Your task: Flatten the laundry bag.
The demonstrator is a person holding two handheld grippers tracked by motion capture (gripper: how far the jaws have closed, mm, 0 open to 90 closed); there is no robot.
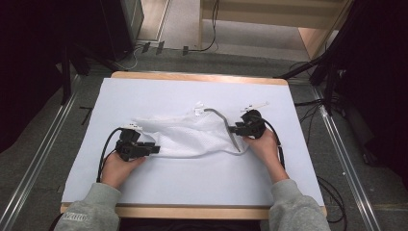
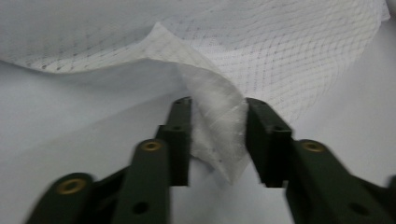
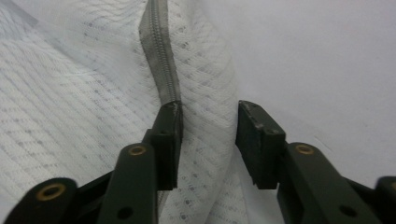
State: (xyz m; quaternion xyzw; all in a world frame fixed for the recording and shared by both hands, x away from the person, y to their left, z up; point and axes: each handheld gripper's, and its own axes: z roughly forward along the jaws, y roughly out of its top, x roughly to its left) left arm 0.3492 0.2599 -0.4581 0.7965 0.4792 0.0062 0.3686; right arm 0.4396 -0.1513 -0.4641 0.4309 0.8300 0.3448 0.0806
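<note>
From above, the white mesh laundry bag [image 1: 185, 137] lies mid-desk on the white sheet [image 1: 192, 178], my left gripper [image 1: 153, 149] at its left corner, my right gripper [image 1: 235, 129] at its grey zipper [image 1: 226, 122]. Along my left jaws, a folded corner [image 2: 217, 126] sits between them, jaws released. Along my right, the zipper edge [image 3: 161, 60] lies between parted jaws.

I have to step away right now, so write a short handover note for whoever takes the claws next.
Left claw: jaws astride a folded corner of the white mesh bag, fabric between them, grip not clearly tight.
Right claw: jaws astride the bag's edge beside the grey zipper, a gap visible at one jaw.
Bag lies crumpled mid-table on the white sheet, between both hands.
Done: both ends reached.
Left: probably close both claws, then spread or straighten the bag.
</note>
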